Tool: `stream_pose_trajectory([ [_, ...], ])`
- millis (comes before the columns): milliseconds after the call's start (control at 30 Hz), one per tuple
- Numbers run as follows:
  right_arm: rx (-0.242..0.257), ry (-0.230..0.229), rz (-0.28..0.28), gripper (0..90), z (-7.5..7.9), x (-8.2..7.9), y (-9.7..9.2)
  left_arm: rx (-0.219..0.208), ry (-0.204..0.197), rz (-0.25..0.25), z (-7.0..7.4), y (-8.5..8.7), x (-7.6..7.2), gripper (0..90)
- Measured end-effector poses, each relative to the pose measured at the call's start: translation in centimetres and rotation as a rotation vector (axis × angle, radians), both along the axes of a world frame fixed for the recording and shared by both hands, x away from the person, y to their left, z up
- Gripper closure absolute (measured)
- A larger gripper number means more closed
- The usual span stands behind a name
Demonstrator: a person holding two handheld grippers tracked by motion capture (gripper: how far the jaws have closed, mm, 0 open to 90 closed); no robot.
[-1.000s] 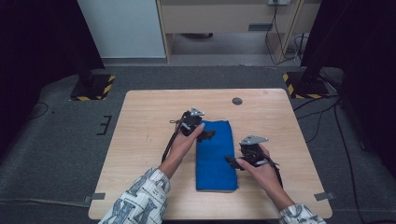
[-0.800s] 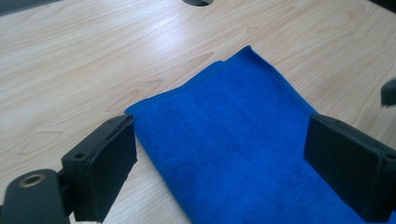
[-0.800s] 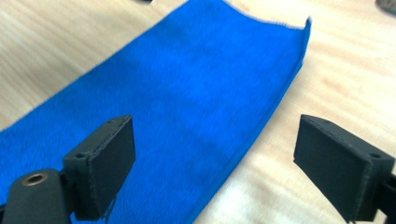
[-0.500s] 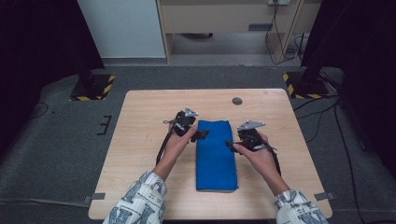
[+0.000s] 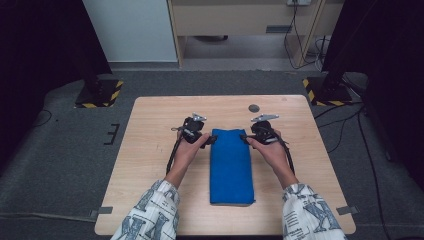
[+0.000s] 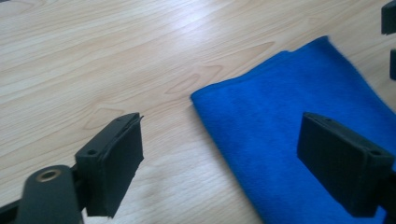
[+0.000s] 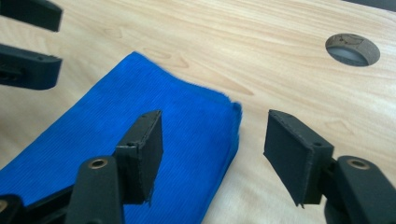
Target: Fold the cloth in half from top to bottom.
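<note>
The left tool (image 5: 209, 140) and right tool (image 5: 245, 137) flank the far corners of the folded blue terry cloth (image 5: 230, 167) on the wooden counter (image 5: 150, 160), likely to lift that edge. Both gape with nothing held, each straddling a corner; their jaws have just been closing.

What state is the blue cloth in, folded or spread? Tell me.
Folded. The blue cloth lies as a narrow strip on the table, with a thick doubled edge at its far corners.

This looks like a lab or recording studio set up for data capture. A light wooden surface (image 5: 150, 165) stands alone on grey carpet (image 5: 60, 165), flanked by black stands whose bases carry yellow-and-black hazard tape (image 5: 97, 94). Loose cables (image 5: 295, 30) trail across the floor, and dark curtains (image 5: 40, 50) close in both sides.
</note>
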State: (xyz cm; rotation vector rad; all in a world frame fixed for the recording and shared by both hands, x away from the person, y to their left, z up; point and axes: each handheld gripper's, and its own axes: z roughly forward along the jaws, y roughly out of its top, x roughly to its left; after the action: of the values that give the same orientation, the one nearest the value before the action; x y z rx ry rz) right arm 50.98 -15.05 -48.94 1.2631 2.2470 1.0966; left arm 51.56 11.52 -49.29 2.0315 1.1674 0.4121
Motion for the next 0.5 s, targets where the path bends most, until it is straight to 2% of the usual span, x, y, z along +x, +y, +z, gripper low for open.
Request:
stream_pose_trajectory([
  [133,-0.011,0.008,-0.015,42.9,-0.5,1.1,0.3,0.019,-0.006,0.010,-0.4,0.0,0.3,21.2],
  [233,-0.031,0.010,-0.006,44.8,-0.9,1.5,0.7,0.025,0.000,0.006,-0.5,0.0,0.6,23.7],
  [400,-0.041,0.023,-0.016,44.8,-1.9,2.0,1.1,0.021,-0.003,0.011,-1.0,-0.1,1.0,25.8],
  [500,-0.051,0.036,-0.019,43.6,-2.5,2.4,1.3,0.018,0.009,0.009,-1.4,-0.1,1.1,25.8],
])
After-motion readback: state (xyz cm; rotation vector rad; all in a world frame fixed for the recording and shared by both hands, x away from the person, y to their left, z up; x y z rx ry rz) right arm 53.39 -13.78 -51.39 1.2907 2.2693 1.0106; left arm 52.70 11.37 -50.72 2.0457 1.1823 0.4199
